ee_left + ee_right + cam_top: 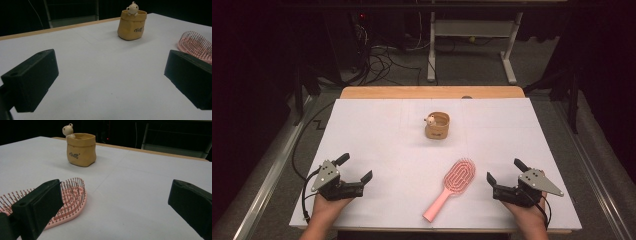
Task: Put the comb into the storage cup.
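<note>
A white rectangular table surface (377, 130) carries two objects, and both handheld grippers rest at its near edge. The landmark is a pink plastic paddle hairbrush (451, 186), lying flat with bristles up, its oval head toward the far side and its handle angled toward the near edge. The right gripper (504, 177), held in the person's right hand, sits just beside the brush head on its right; its two black jaws stand wide apart with nothing between them, and no contact with the brush is visible. In the right gripper view the brush head (67, 202) lies partly behind one jaw, while the gap between the jaws holds only bare table. The left gripper (355, 168), held in the left hand, sits well apart from the brush on its left, also with jaws spread wide and empty; in the left gripper view the brush (197, 46) appears just beyond one jaw. Beyond the brush head, toward the far side of the table, stands a small tan sack-shaped ceramic pot with a pale bear figure on its rim (437, 125), upright and well apart from the brush.
</note>
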A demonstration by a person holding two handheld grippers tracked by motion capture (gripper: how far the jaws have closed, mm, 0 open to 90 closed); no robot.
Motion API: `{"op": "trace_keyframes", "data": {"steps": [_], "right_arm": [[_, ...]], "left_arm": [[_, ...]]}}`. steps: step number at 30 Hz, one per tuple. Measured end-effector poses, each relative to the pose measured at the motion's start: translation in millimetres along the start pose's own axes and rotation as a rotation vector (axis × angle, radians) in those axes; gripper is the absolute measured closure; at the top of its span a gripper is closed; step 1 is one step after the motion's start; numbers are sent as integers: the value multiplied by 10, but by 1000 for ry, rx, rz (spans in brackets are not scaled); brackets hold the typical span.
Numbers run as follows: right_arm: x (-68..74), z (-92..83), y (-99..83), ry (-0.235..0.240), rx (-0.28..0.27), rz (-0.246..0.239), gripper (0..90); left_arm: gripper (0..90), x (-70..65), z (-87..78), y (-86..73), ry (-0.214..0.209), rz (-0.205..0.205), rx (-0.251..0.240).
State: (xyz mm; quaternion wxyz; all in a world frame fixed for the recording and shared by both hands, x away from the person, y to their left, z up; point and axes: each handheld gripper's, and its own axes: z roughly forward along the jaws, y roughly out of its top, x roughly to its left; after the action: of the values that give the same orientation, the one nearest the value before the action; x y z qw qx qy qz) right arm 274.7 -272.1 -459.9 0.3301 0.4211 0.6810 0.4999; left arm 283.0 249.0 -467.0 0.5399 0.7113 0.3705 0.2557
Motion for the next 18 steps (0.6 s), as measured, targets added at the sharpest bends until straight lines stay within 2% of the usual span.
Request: {"op": "trace_keyframes", "data": {"steps": [2, 9, 18], "right_arm": [[-13, 4, -2, -2, -1, 9, 1], [-25, 8, -8, 3, -1, 10, 1], [-13, 9, -9, 12, 4, 11, 2]], "left_arm": [[0, 9, 9, -4, -6, -13, 10], [0, -3, 34, -18, -7, 5, 27], [0, 5, 29, -21, -21, -19, 26]]}}
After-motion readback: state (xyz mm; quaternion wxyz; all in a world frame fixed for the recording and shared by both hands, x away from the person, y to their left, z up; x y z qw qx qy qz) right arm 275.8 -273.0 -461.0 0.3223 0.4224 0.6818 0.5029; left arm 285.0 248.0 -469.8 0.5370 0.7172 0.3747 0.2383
